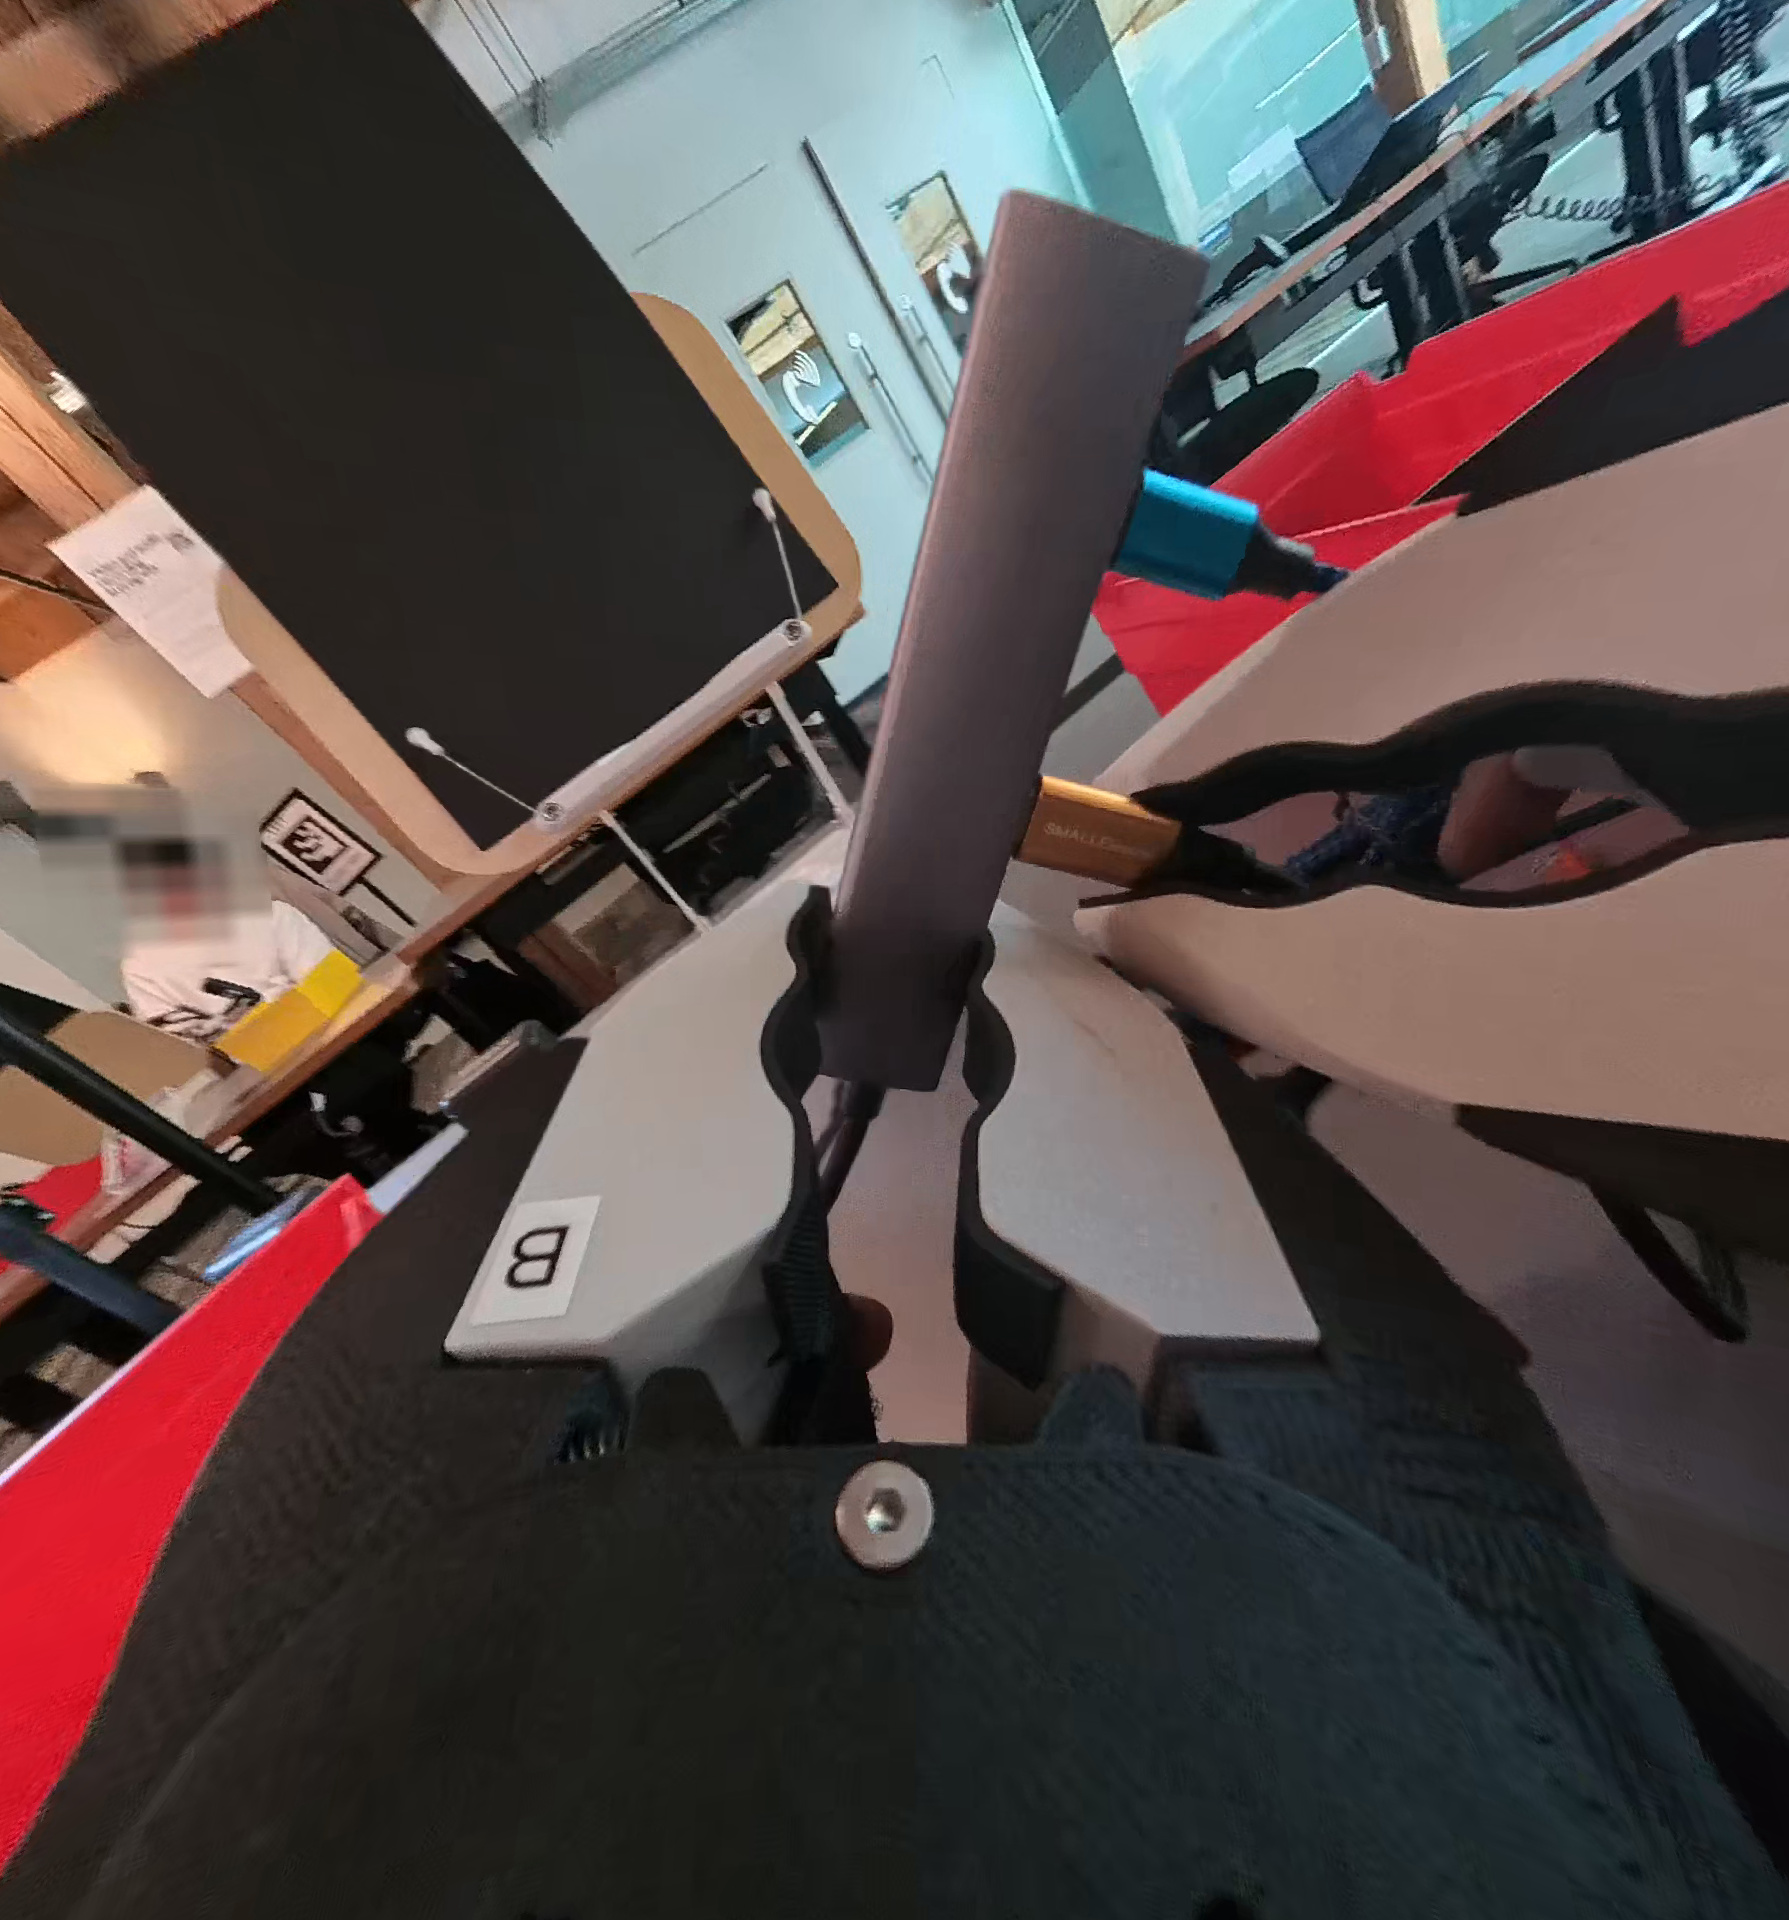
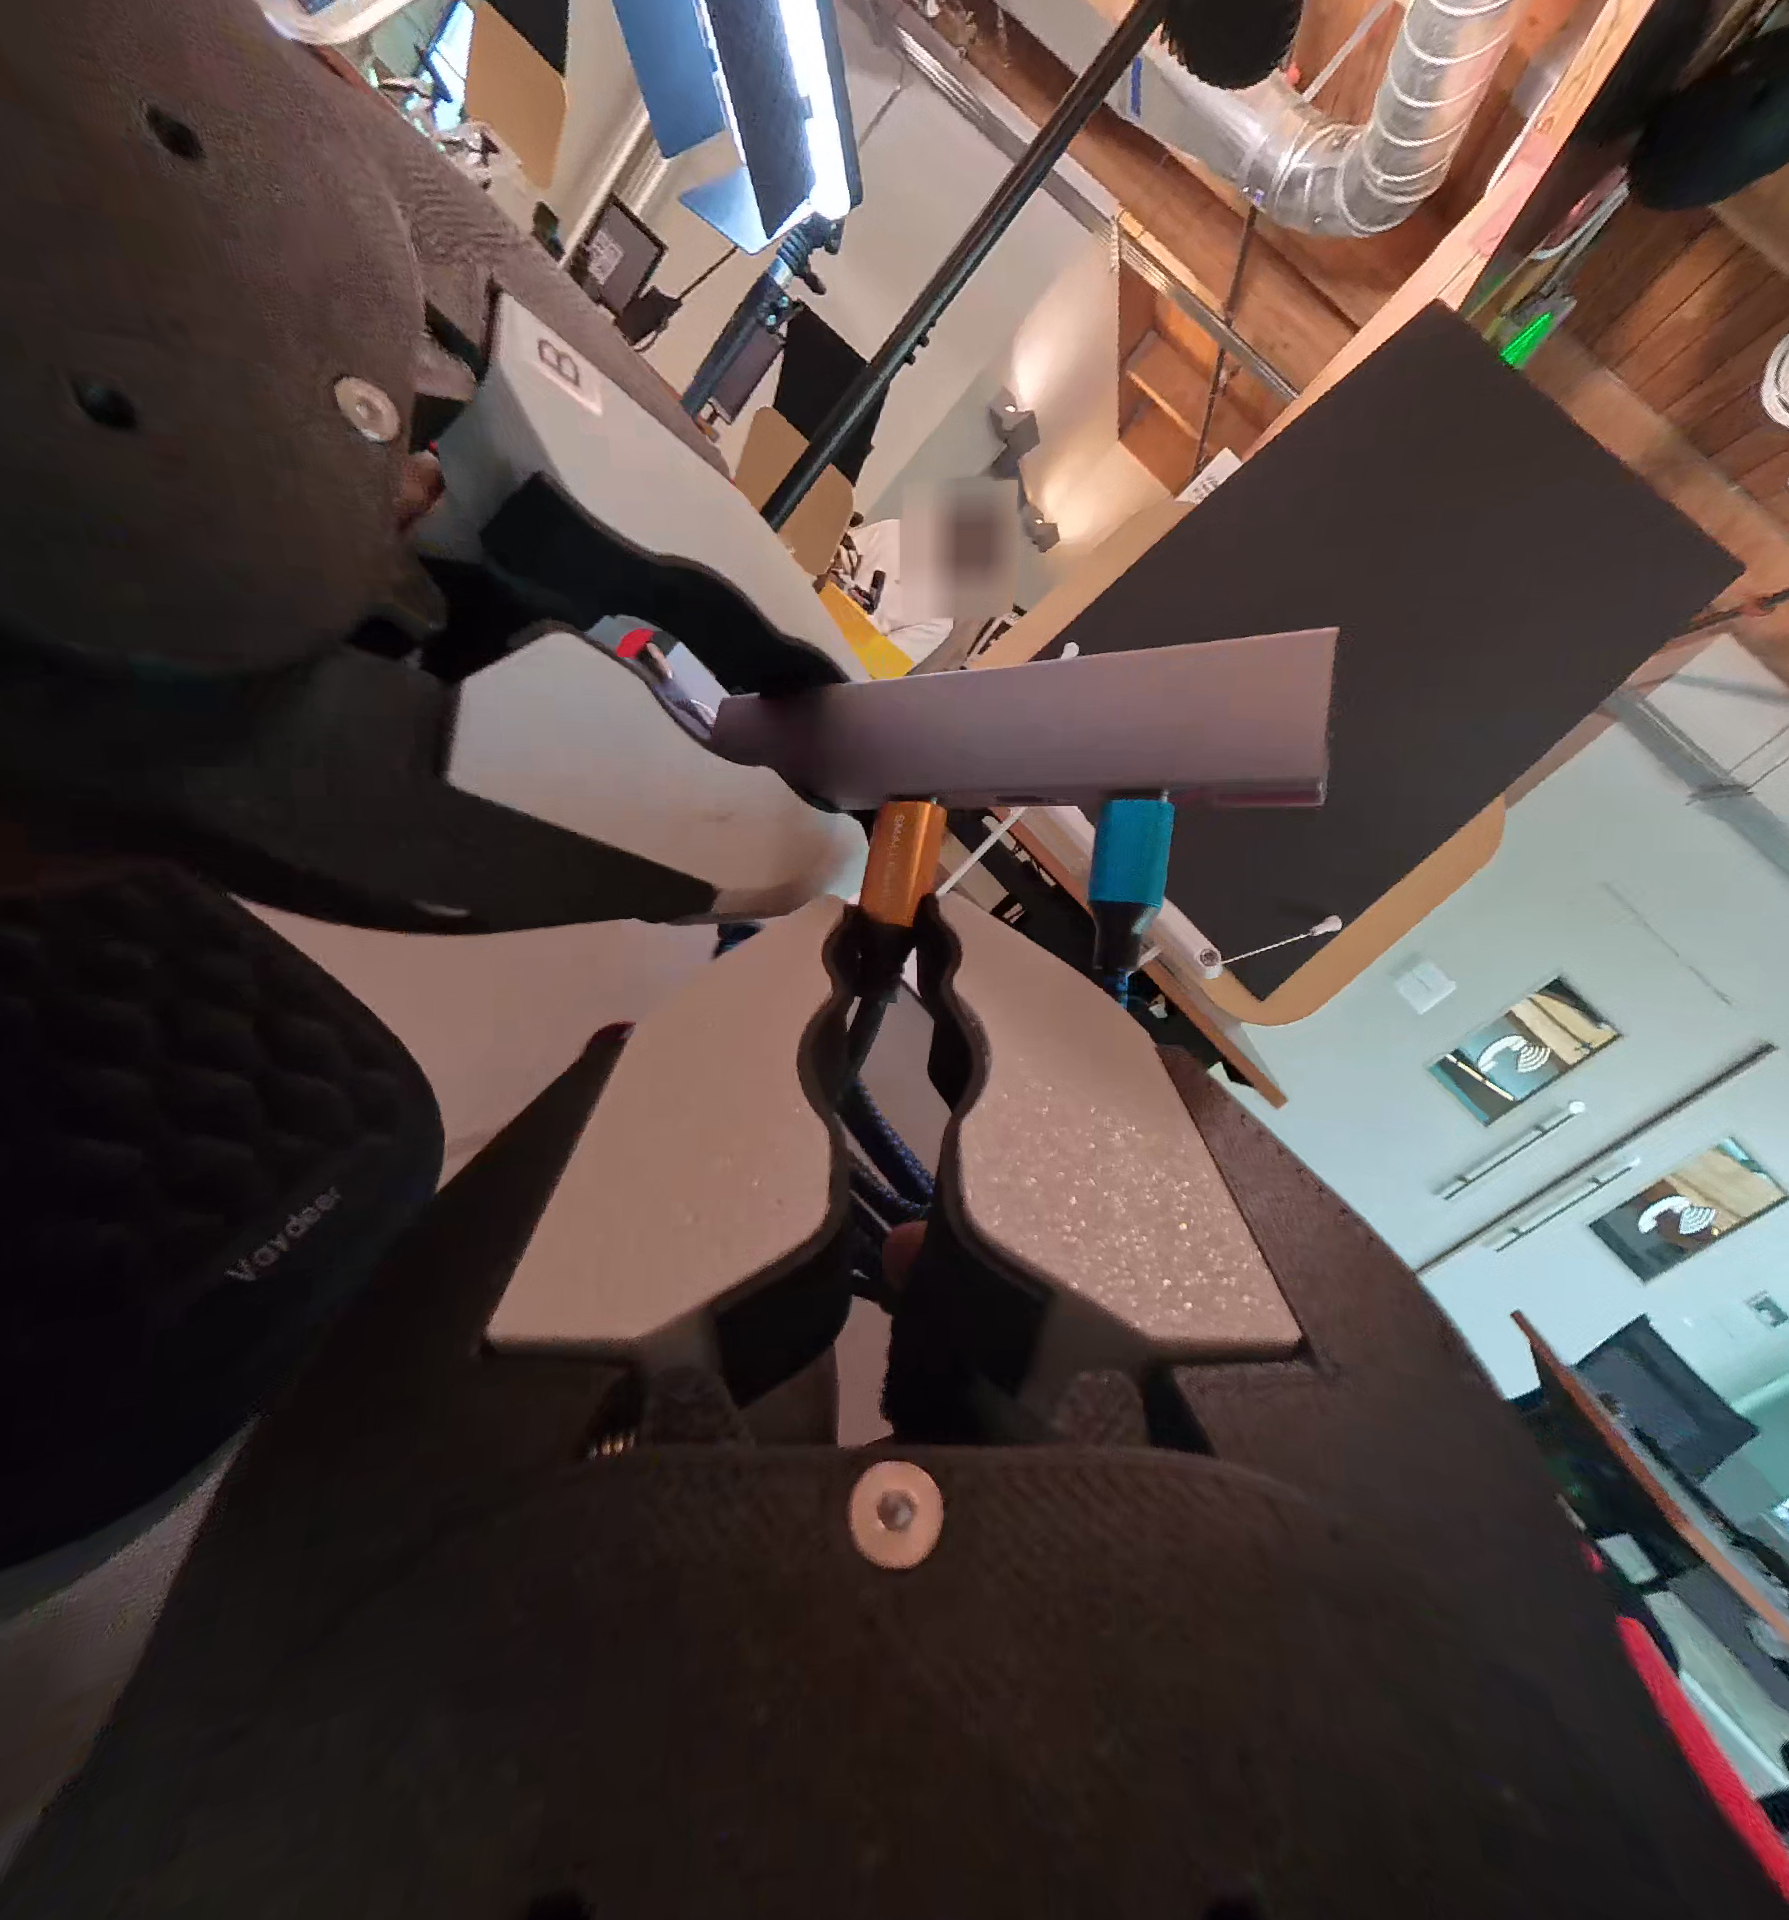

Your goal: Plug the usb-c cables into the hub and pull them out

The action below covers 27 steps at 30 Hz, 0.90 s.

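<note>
**Holding the hub while the gold plug sits in its port**

Gripping the hub [image 1: 1015,582] by its cable end, my left gripper [image 1: 890,997] keeps it raised in the air, jaws pressed onto its narrow sides. From the right wrist view the hub [image 2: 1056,717] lies crosswise, ports facing my right gripper [image 2: 885,940], whose tips pinch the rear of the gold plug [image 2: 900,862] where its cable leaves. That plug [image 1: 1098,836] looks seated in the port nearest the left gripper; I cannot tell whether it is fully home. The blue plug [image 2: 1129,852] sits two ports along, untouched.

I judge this step to be either the last push in or the start of the pull-out. To do it well I keep the right gripper in line with the plug's axis, moving straight along it without twisting, and hold the left gripper rigid so the hub does not pivot. The grip is far back on the plug, so it could slip onto the cable.
</note>
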Each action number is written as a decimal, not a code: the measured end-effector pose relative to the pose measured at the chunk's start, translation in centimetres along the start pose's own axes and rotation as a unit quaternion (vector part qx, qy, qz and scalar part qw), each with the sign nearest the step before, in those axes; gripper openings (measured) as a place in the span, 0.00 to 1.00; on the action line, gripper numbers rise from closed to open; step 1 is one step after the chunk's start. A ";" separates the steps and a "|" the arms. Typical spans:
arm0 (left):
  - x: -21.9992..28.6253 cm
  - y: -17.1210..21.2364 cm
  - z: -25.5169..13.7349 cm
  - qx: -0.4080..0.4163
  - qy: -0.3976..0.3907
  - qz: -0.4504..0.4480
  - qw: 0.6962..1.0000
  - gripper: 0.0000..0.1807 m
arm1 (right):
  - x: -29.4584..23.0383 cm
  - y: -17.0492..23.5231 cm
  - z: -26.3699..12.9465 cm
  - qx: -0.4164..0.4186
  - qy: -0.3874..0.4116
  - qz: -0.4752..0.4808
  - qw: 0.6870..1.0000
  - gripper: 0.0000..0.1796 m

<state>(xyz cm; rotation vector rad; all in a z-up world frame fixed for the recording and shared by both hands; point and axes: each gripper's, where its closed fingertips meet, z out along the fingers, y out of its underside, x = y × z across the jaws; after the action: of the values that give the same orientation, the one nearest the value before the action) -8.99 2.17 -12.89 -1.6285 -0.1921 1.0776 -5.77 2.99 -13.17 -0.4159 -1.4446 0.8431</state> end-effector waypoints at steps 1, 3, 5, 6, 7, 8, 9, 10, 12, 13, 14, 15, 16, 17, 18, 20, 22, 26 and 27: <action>0.2 0.0 0.1 -0.001 0.012 -0.014 1.000 0.13 | 0.2 0.0 0.0 0.001 0.000 -0.027 1.000 0.06; 0.8 -0.4 0.3 0.004 0.043 -0.046 0.998 0.12 | 1.4 -0.3 0.1 0.007 0.004 -0.069 0.998 0.06; 0.8 -1.0 0.1 0.002 0.040 -0.064 0.997 0.12 | 2.2 -0.8 0.1 0.009 -0.010 -0.033 0.999 0.06; 0.5 -1.3 -0.1 0.009 0.032 -0.062 0.998 0.12 | 2.3 -1.1 0.1 0.013 -0.006 -0.033 0.999 0.06; 0.2 -1.6 -0.3 0.016 0.031 -0.064 0.997 0.12 | 2.4 -1.4 0.0 0.021 0.009 -0.041 0.999 0.06; -0.1 -1.6 -0.4 0.016 0.030 -0.064 0.997 0.12 | 2.2 -1.5 0.0 0.026 0.022 -0.052 0.998 0.06; -0.4 -1.3 -0.5 0.007 0.033 -0.059 0.998 0.13 | 1.7 -1.3 0.0 0.024 0.024 -0.054 0.998 0.06; -0.6 -0.7 -0.5 -0.005 0.033 -0.058 0.998 0.13 | 1.0 -0.9 0.1 0.016 0.014 -0.046 0.999 0.06; -7.1 0.7 -1.8 0.000 -0.082 -0.095 0.992 0.12 | -0.8 1.8 -0.1 -0.029 -0.028 -0.044 0.998 0.05; -8.9 1.2 -2.7 0.011 -0.076 -0.161 0.984 0.12 | -0.4 2.5 -0.5 -0.027 -0.015 -0.064 0.997 0.05; -8.7 0.9 -3.2 0.025 -0.035 -0.193 0.980 0.12 | 0.8 1.7 -0.8 -0.007 0.007 -0.066 0.998 0.05; -8.1 0.6 -3.2 0.017 -0.037 -0.166 0.985 0.12 | 2.1 -0.2 -1.0 0.024 0.008 -0.037 0.999 0.05; -7.4 -0.1 -2.9 0.015 -0.045 -0.132 0.990 0.12 | 3.0 -1.9 -1.0 0.049 -0.003 -0.013 0.999 0.05; -6.1 -1.1 -2.4 0.025 -0.025 -0.120 0.992 0.12 | 3.6 -3.2 -1.2 0.073 -0.017 -0.010 0.997 0.05; -4.8 -1.8 -2.1 0.027 0.007 -0.119 0.992 0.12 | 4.3 -4.1 -1.5 0.093 -0.028 -0.012 0.995 0.05; -4.4 -2.0 -1.9 0.027 0.004 -0.109 0.994 0.12 | 6.1 -4.9 -2.4 0.111 -0.037 0.014 0.993 0.05; -3.8 -1.2 -1.8 0.026 0.011 -0.112 0.993 0.12 | 8.9 -5.0 -3.5 0.124 -0.033 0.041 0.991 0.05; -2.0 -0.8 -1.0 0.068 0.043 -0.165 0.983 0.12 | 17.1 -3.7 -6.0 0.142 0.026 0.153 0.978 0.06; -1.2 -0.8 -0.8 0.075 0.063 -0.170 0.980 0.12 | 19.4 -3.2 -6.9 0.148 0.057 0.177 0.971 0.06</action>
<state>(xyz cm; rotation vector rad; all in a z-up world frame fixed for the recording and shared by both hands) -8.80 1.16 -11.54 -1.4574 -0.2871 0.7080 0.03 16.43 1.71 -0.4937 -1.1299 1.2802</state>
